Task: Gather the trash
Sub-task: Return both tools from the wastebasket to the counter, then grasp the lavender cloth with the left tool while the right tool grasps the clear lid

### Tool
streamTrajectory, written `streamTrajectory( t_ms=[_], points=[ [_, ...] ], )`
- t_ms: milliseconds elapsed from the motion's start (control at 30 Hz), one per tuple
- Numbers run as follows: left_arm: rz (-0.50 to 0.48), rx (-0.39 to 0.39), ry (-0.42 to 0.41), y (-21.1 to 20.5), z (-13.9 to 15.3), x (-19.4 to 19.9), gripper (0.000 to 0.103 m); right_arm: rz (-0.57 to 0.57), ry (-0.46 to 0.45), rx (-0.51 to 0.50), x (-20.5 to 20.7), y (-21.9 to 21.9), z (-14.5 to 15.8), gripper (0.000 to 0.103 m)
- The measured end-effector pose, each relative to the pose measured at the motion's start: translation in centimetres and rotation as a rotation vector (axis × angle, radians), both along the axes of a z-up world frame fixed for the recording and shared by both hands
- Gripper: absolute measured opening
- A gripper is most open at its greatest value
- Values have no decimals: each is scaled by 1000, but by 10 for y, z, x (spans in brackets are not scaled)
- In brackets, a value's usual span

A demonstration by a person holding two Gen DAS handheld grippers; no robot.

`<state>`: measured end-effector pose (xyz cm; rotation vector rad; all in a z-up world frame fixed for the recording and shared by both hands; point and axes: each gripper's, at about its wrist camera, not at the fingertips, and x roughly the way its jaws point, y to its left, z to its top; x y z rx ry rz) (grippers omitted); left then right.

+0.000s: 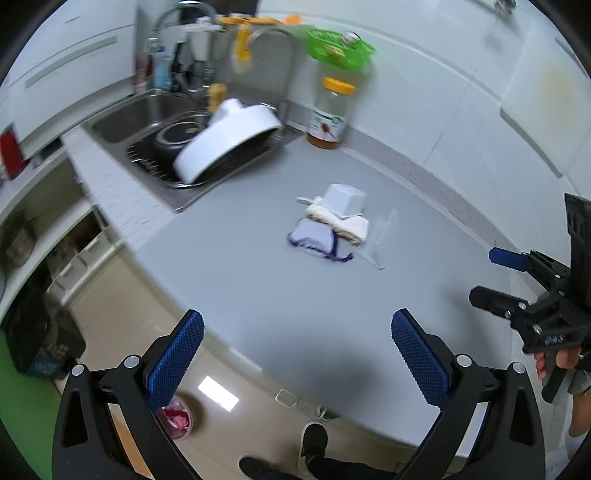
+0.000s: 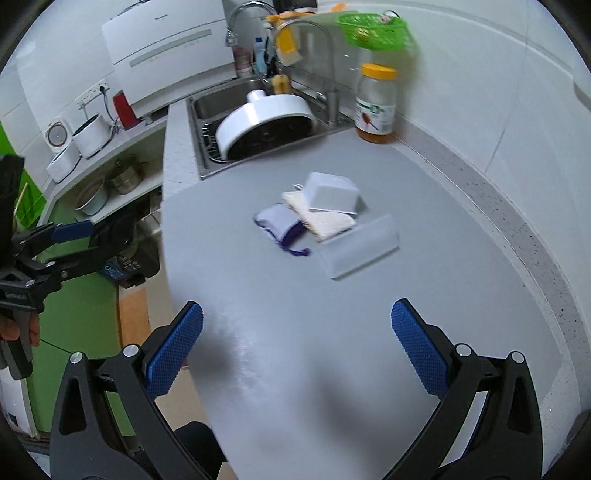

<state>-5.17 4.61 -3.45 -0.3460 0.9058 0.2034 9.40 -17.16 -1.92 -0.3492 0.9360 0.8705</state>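
Left tongs (image 1: 297, 354) and right tongs (image 2: 297, 350) both gape empty, held low above the grey tabletop (image 2: 280, 325). Small white plastic tub (image 2: 331, 192), upside down, rests on cream scrubbing cloth (image 2: 321, 219) well ahead.

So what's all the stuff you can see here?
Counter: one, grey, under everything.
Tub: one, white, upside down on the sponge, mid-counter.
Sponge: one, cream, under the tub.
Cloth: one, pale with purple edging, left of the sponge.
Clear lid: one, see-through, right of the cloth.
Jar: one, clear with an orange cap, at the wall by the sink.
Sink: one, steel, back left.
White pot: one, tipped in the sink.
Basket: one, green, above the jar.
Bin: one, on the floor, pink scraps inside.
Shoe: one, black, on the floor.
Left gripper: blue pads, open, over the counter's edge.
Right gripper: blue pads, open, over the counter.
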Motion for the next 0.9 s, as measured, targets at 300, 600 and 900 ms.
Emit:
streamTrajectory(
  t_ms=[300,600,900],
  points=[
    [-121,21,60,1,-27,90,97,-96,43,-21,38,-1,-15,100],
    [-199,23,149,24,-85,163,97,-186,93,-57,70,-3,-39,100],
    [-216,-13,199,39,-119,191,74,-226,136,-75,90,1,-59,100]
  ],
)
